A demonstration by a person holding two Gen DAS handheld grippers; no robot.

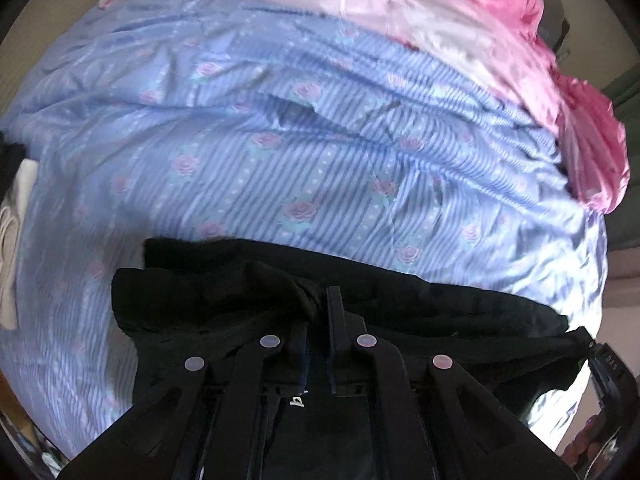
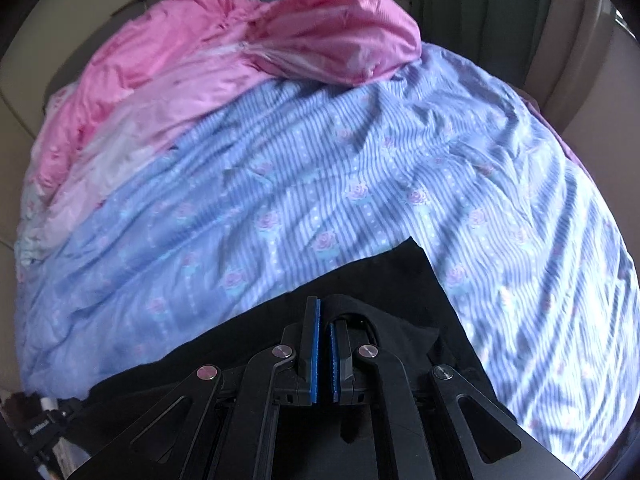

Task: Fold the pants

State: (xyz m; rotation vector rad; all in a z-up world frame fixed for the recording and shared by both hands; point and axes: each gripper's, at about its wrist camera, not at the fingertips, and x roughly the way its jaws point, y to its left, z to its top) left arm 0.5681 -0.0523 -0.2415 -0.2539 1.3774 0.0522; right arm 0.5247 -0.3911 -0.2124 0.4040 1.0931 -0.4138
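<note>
The black pants [image 1: 400, 304] lie across the near part of a bed, and both grippers hold one edge of them. In the left wrist view my left gripper [image 1: 320, 300] points steeply down, with its jaws close together and black cloth bunched over and between the fingertips. In the right wrist view the pants [image 2: 380, 280] spread out to a squared corner at the right. My right gripper [image 2: 325, 312] has its blue pads [image 2: 316, 344] nearly together on a fold of the same cloth. The cloth below both grippers is hidden.
A wrinkled blue striped bedspread with pink roses [image 1: 320, 140] [image 2: 320, 160] covers the bed. A crumpled pink quilt [image 1: 480, 12] [image 2: 240, 40] is heaped along the far side. Something white [image 1: 12, 240] lies at the bed's left edge. Beige walls [image 2: 24, 60] stand behind.
</note>
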